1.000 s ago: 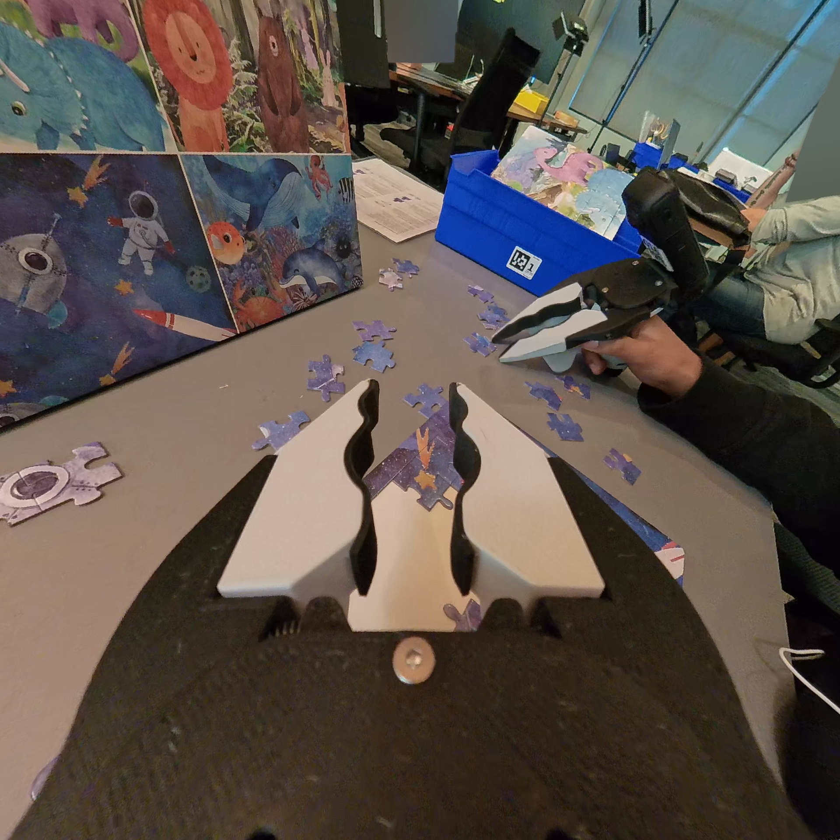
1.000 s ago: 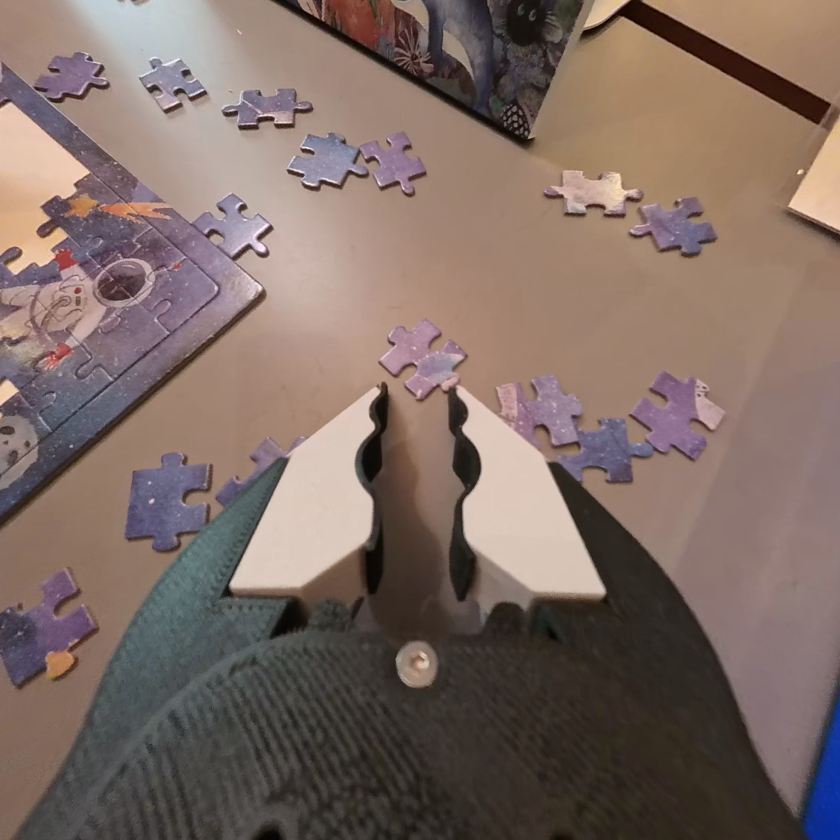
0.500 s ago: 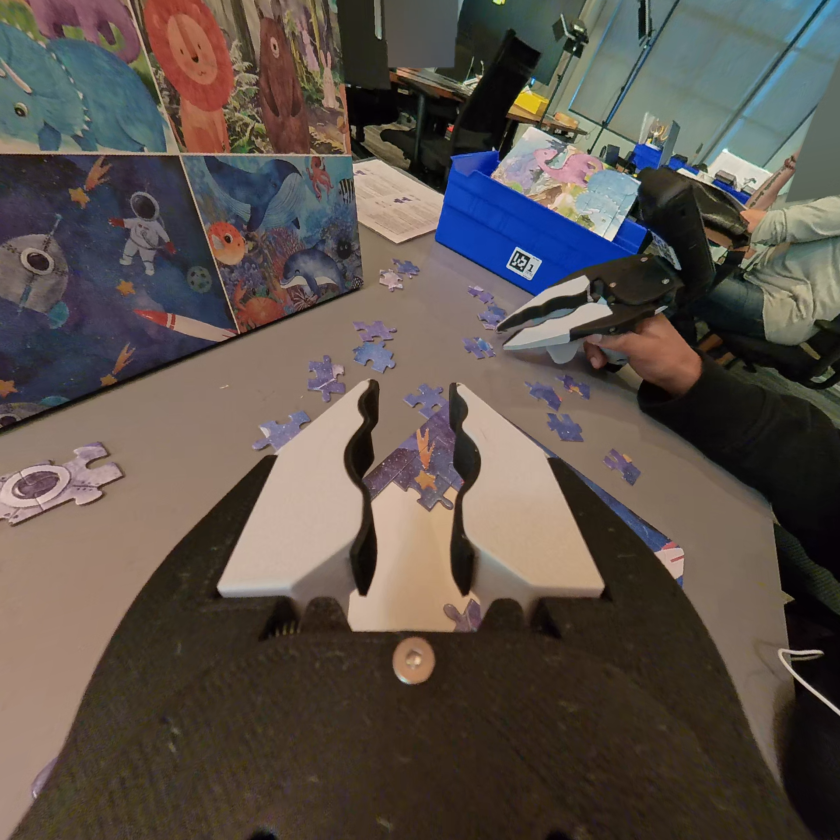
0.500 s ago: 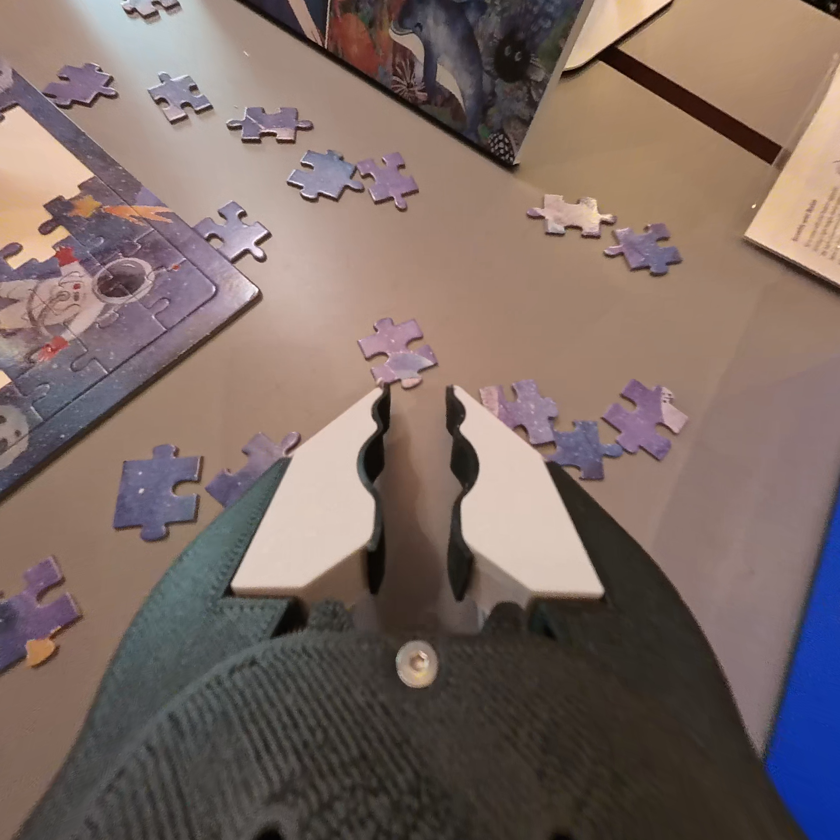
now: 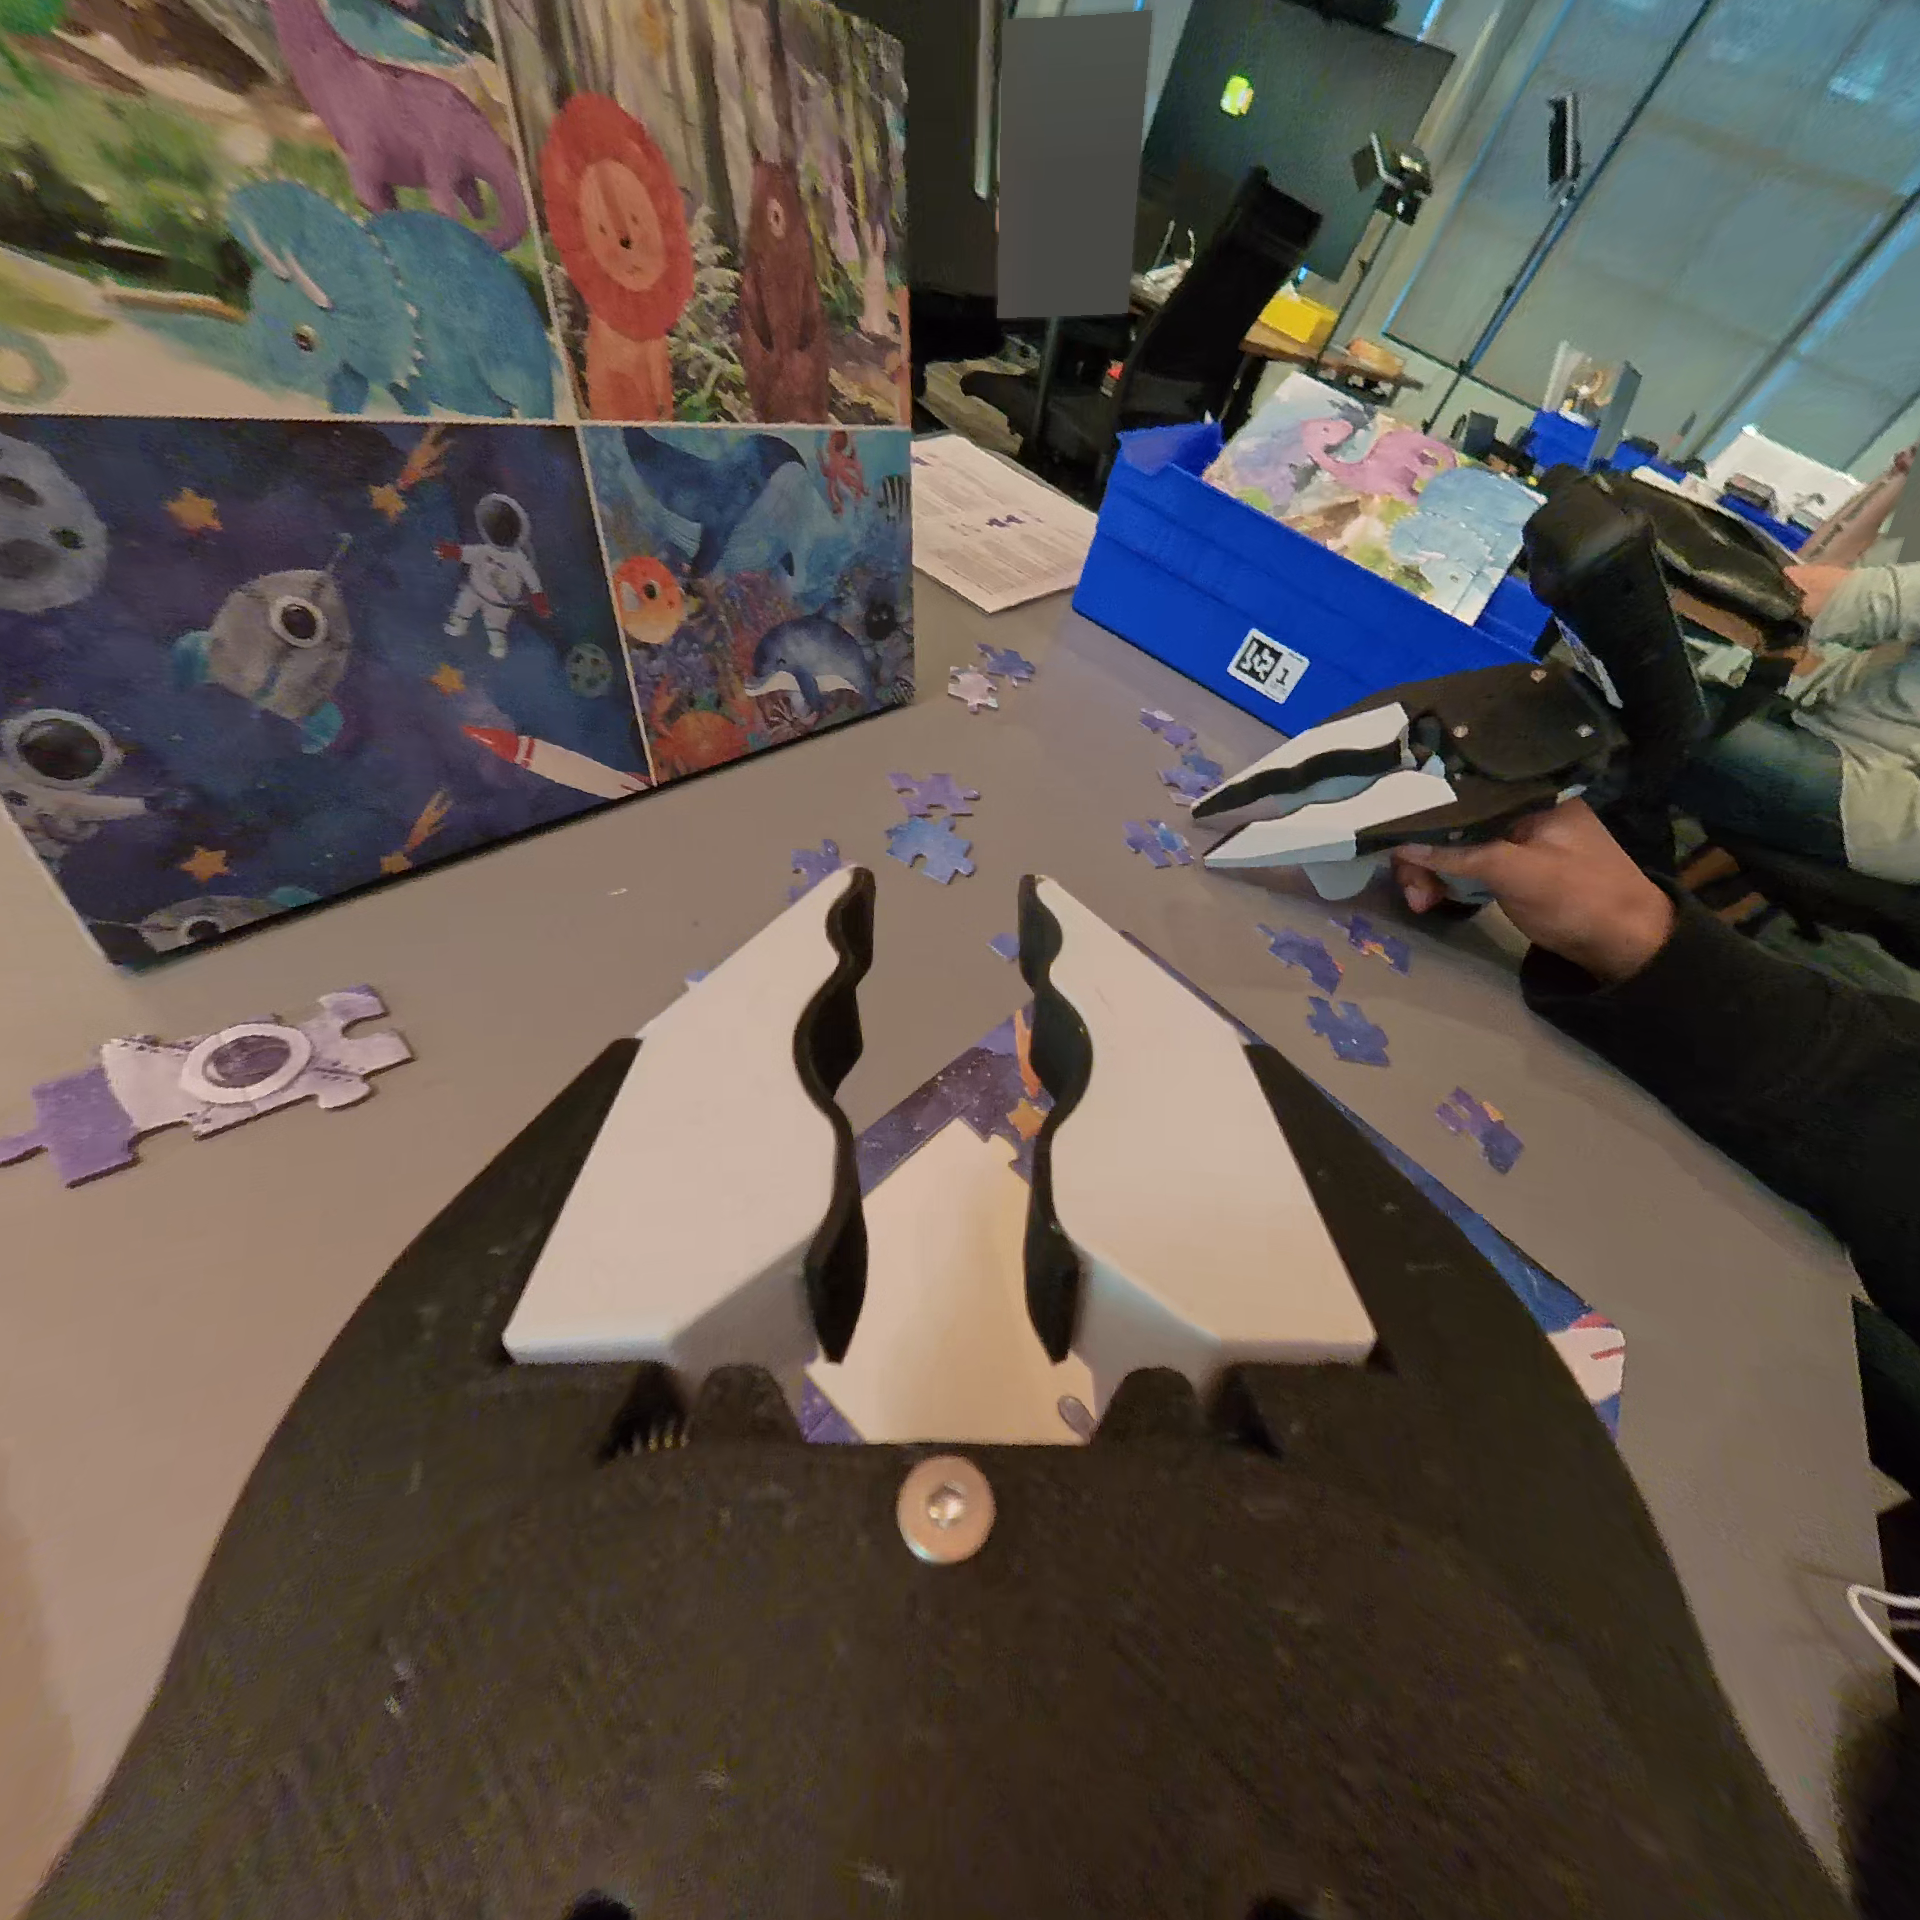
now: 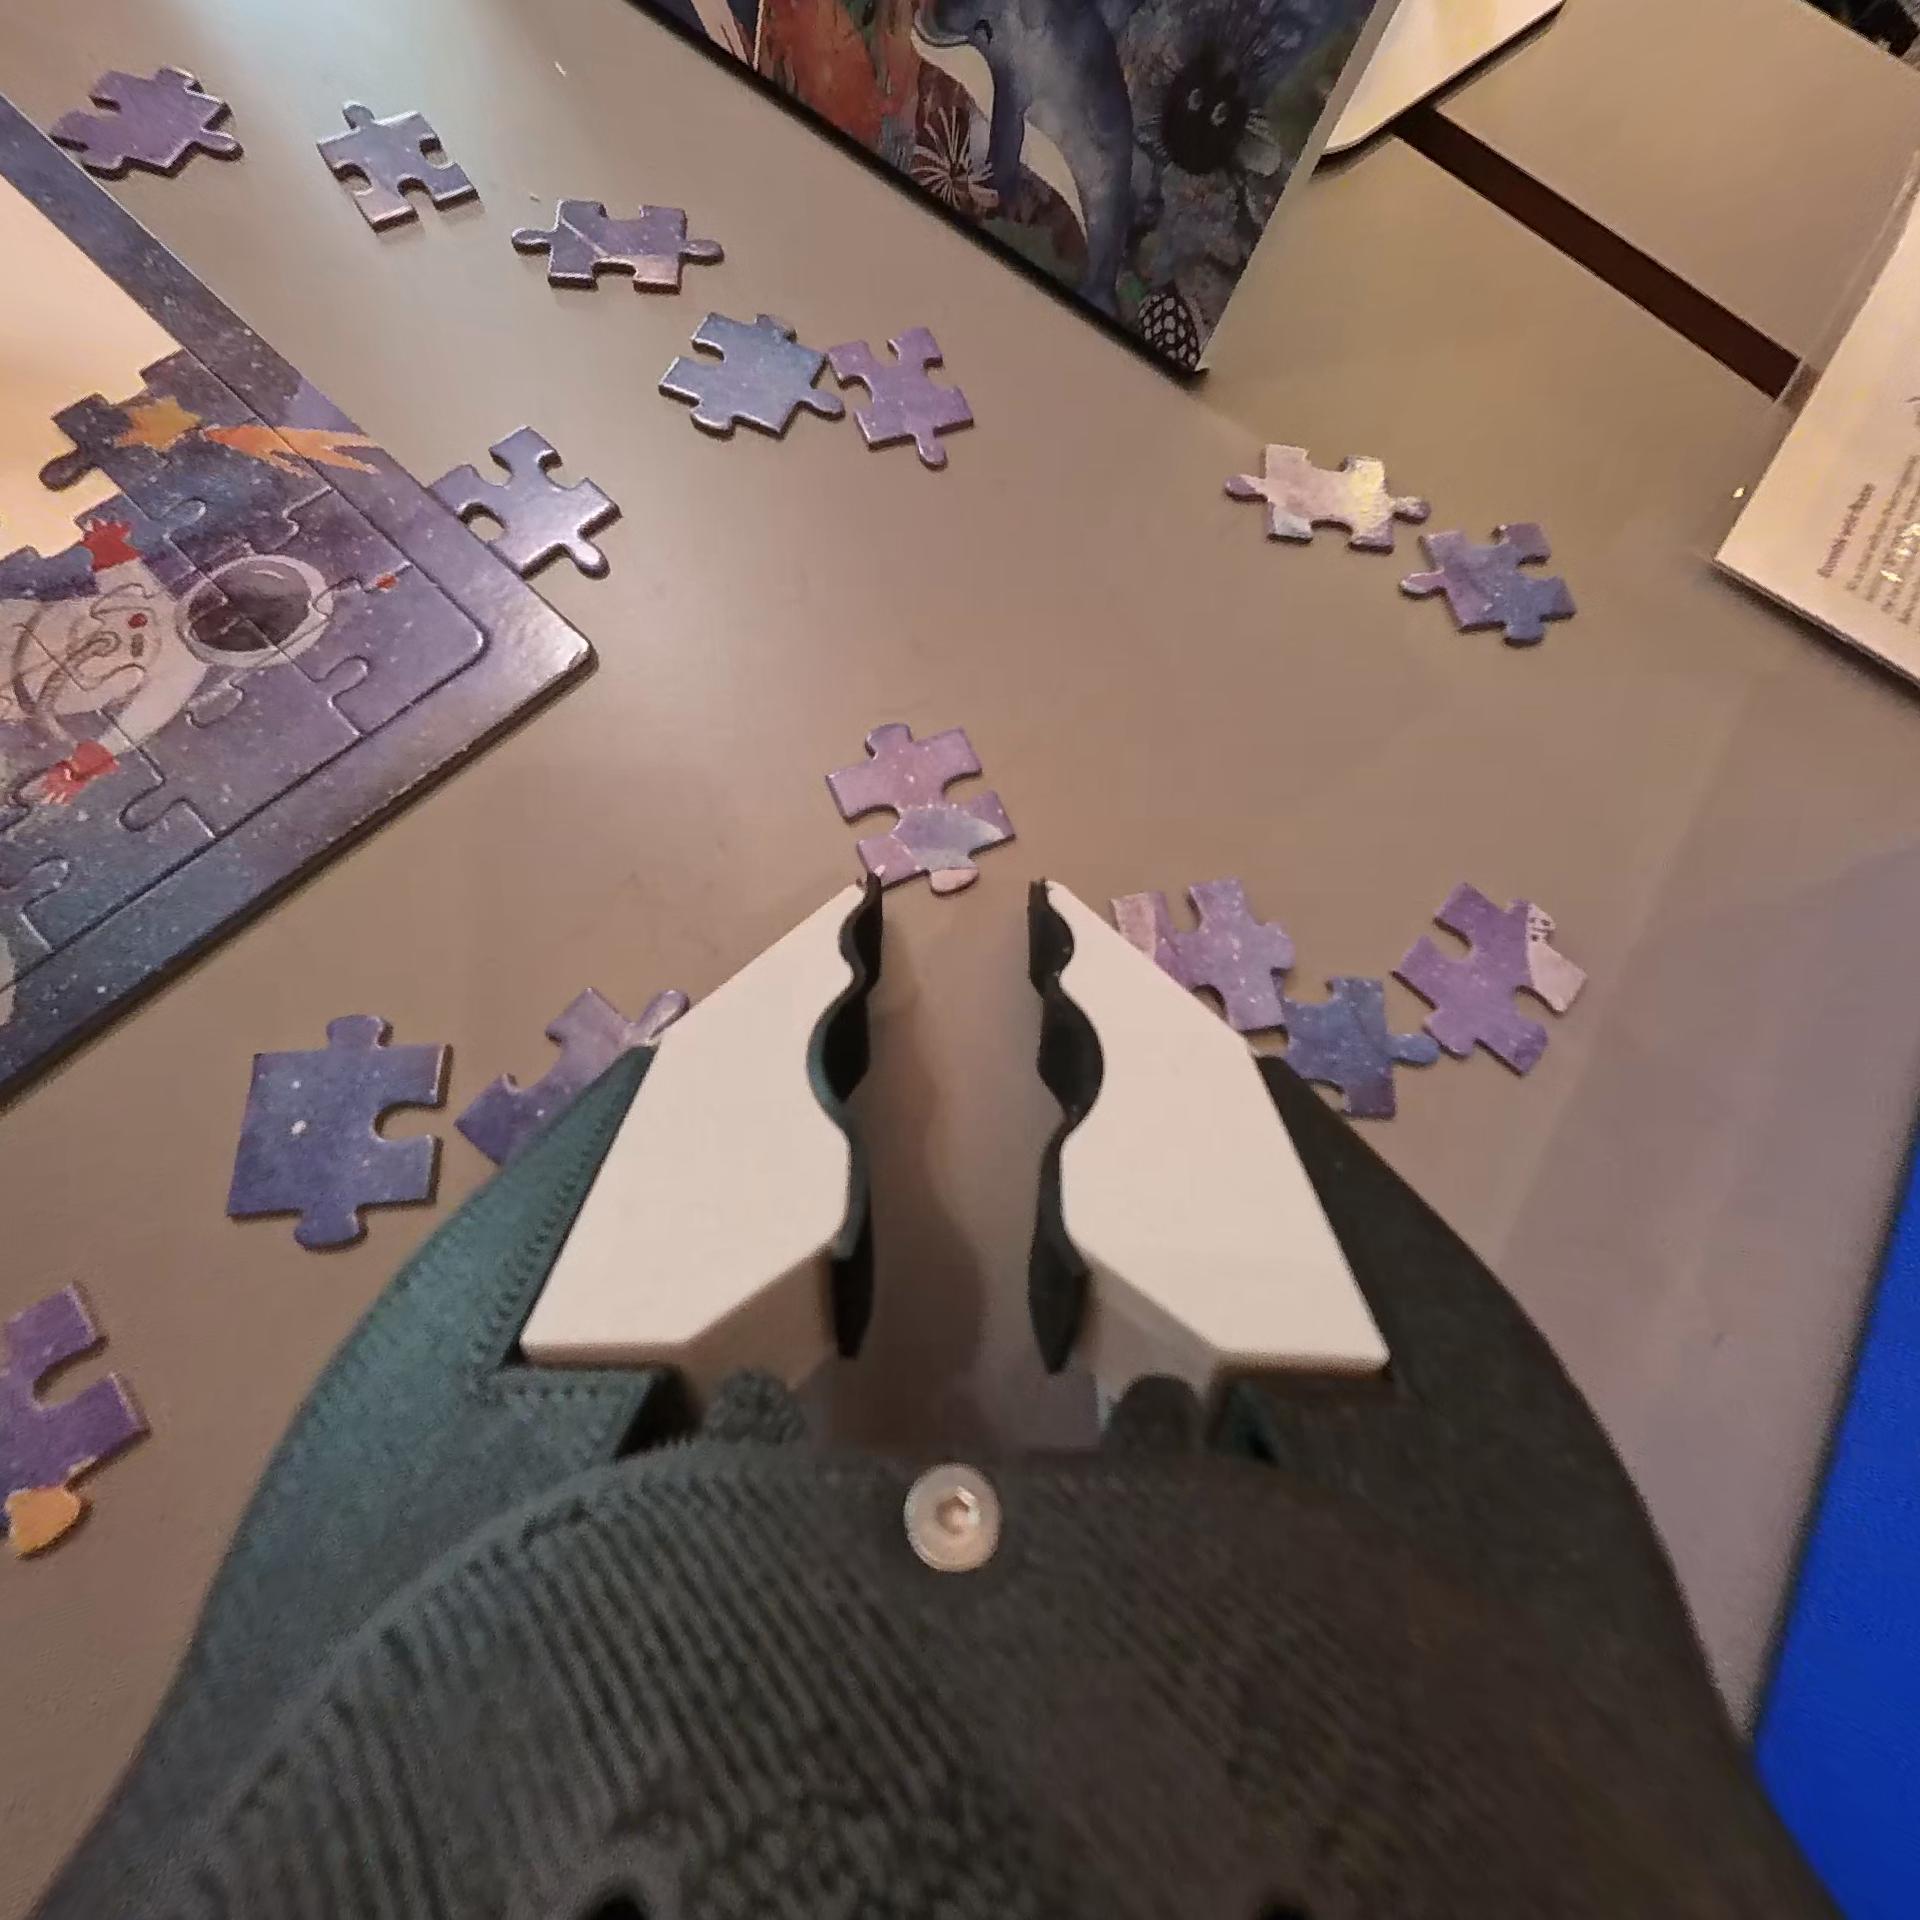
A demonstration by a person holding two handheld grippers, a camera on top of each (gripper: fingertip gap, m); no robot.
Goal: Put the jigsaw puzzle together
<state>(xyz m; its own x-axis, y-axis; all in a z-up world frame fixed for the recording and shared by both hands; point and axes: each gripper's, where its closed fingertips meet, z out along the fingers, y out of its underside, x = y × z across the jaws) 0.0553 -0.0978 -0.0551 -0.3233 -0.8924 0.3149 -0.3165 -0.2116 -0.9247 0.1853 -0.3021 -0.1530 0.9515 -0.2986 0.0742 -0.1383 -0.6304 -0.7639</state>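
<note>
Left gripper [image 5: 945, 883]: claw moderately wide, nothing between the fingers; it hovers over the near corner of the puzzle board [image 5: 935, 1122], and its tips now stand over bare table [image 5: 623, 935] where a moment ago the board's comet filled the gap, so this gripper has shifted off the board's corner; joined pieces with a porthole [image 5: 229, 1065] lie well apart to its left; the picture box [image 5: 416, 520] stands beyond, with a paper sheet [image 5: 992, 530] and a blue bin [image 5: 1247, 582] further back. Right gripper [image 6: 954, 894]: claw part open, a shade wider than half a second ago, empty; pads touch nothing that can be seen; a purple piece [image 6: 920, 805] lies flat on the table just beyond the tips, closest to the left fingertip, about where it lay before relative to the claw; whether that tip touches its edge cannot be told. A cluster of three pieces [image 6: 1340, 997] lies just beside the right finger; a dark blue piece [image 6: 332, 1127] lies to the left; the board's corner is well apart, up and left. From the left view, the right gripper is held in a hand [image 5: 1538, 894], tips low over the table near the scattered pieces.
</note>
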